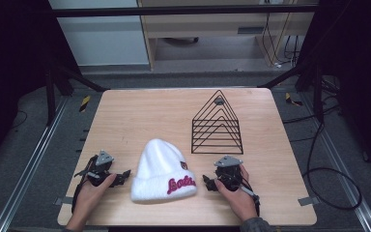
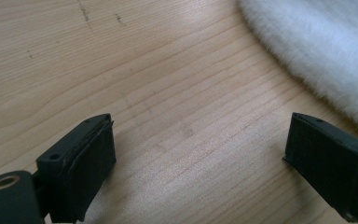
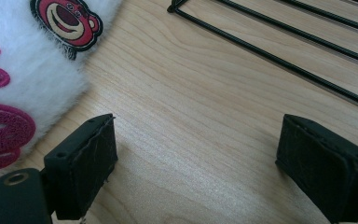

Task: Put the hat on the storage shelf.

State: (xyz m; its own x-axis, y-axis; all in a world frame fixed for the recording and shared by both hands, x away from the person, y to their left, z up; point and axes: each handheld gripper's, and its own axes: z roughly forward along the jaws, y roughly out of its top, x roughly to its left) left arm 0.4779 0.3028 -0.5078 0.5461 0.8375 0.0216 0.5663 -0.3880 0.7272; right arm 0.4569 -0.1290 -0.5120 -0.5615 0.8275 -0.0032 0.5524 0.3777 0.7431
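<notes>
A fluffy white beanie [image 1: 162, 169] with pink lettering and a bear patch lies flat near the table's front edge. My left gripper [image 1: 121, 178] rests on the wood just left of it, jaws wide apart with bare table between them; the hat's fur [image 2: 326, 46] fills that view's upper right. My right gripper [image 1: 208, 182] sits just right of the hat, open as well, nothing between its jaws. In the right gripper view the hat's cuff [image 3: 37, 79] lies at left, and the wire rack's bars [image 3: 279, 56] cross the top.
A black wire rack [image 1: 217, 124] shaped like a triangle stands behind the hat, toward the right of the wooden table [image 1: 140, 116]. Cables trail over the floor at right [image 1: 328, 169].
</notes>
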